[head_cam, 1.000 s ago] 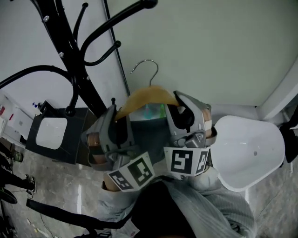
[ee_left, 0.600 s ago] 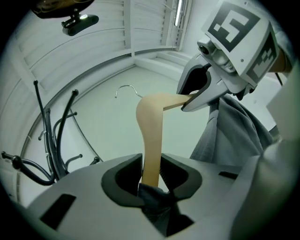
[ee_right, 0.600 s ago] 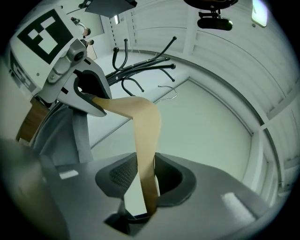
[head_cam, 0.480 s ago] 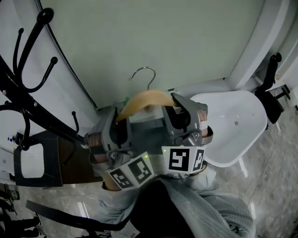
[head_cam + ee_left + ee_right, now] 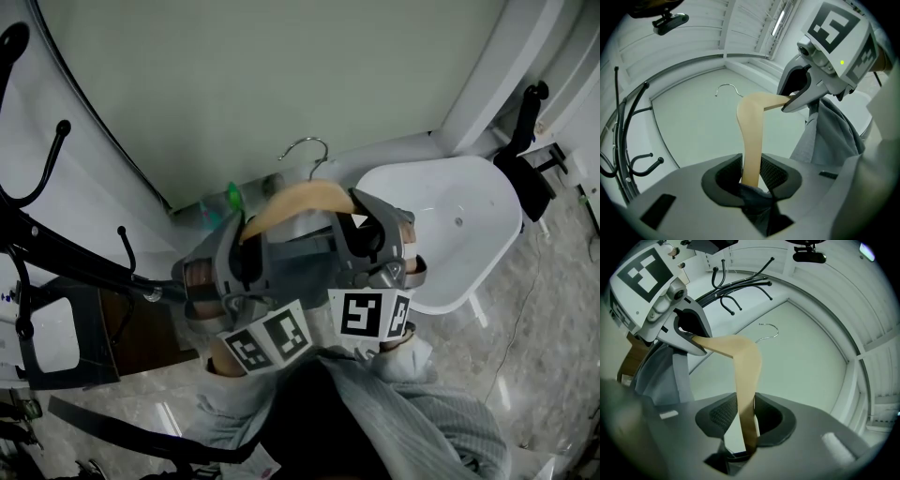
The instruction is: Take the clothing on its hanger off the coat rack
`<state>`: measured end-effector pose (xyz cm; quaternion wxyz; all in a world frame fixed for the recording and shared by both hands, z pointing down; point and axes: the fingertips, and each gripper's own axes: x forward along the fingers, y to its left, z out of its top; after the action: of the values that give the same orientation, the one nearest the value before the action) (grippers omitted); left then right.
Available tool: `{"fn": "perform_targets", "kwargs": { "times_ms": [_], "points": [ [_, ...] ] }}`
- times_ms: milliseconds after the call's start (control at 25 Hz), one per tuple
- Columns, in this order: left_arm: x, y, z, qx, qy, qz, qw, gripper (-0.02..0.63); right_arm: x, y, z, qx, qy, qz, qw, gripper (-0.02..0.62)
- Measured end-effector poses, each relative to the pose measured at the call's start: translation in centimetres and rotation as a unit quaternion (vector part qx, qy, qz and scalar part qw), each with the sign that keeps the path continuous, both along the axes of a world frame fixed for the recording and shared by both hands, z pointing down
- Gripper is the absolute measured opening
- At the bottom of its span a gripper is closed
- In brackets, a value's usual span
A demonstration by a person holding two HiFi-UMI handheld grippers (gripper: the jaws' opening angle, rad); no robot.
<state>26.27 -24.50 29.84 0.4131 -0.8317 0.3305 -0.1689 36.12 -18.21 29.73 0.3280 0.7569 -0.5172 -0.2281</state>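
Subject: a person holds two hand-held grippers up side by side, a wooden hanger (image 5: pixel 300 199) spanning between them at the centre of the head view.
Left gripper (image 5: pixel 751 174): clenched on the hanger's left arm; both pads press the pale wood, and a dark fold of cloth sits bunched at the base of the jaws.
Right gripper (image 5: pixel 746 417): grasping the hanger's right arm in the same way, the wood pinched between its ribbed pads.
Hanger: curved crest uppermost, one arm running down into each pair of jaws.
Hook (image 5: pixel 307 155): bare wire, upright above the crest, caught on nothing (only the pale green wall (image 5: pixel 281 84) lies behind it).
Clothing (image 5: pixel 829 136): grey fabric, hanging in folds below the right gripper at the right of the left gripper view; it drapes from the hanger's arm there.
Coat rack (image 5: pixel 56 253): black, with curved pegs, along the left edge of the head view; well apart from the hook and touching neither hanger nor clothing.
Marker cubes: one on each gripper, black and white squares facing up, the left (image 5: pixel 267 339) and the right (image 5: pixel 370 314) near each other at lower centre of the head view.
White chair (image 5: pixel 450 234): moulded shell at the right of the head view, beyond the right gripper.
Floor (image 5: pixel 525 375): pale, glossy stone, lower right.
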Motion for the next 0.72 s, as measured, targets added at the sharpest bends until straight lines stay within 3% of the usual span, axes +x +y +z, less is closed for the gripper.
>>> {"fn": "perform_targets", "kwargs": {
  "times_ms": [720],
  "points": [
    [-0.9,0.6,1.0,-0.012,-0.010,0.016,0.9997,0.109,-1.1,0.8,1.2,-0.017,-0.008,0.017,1.000,0.109]
  ]
}}
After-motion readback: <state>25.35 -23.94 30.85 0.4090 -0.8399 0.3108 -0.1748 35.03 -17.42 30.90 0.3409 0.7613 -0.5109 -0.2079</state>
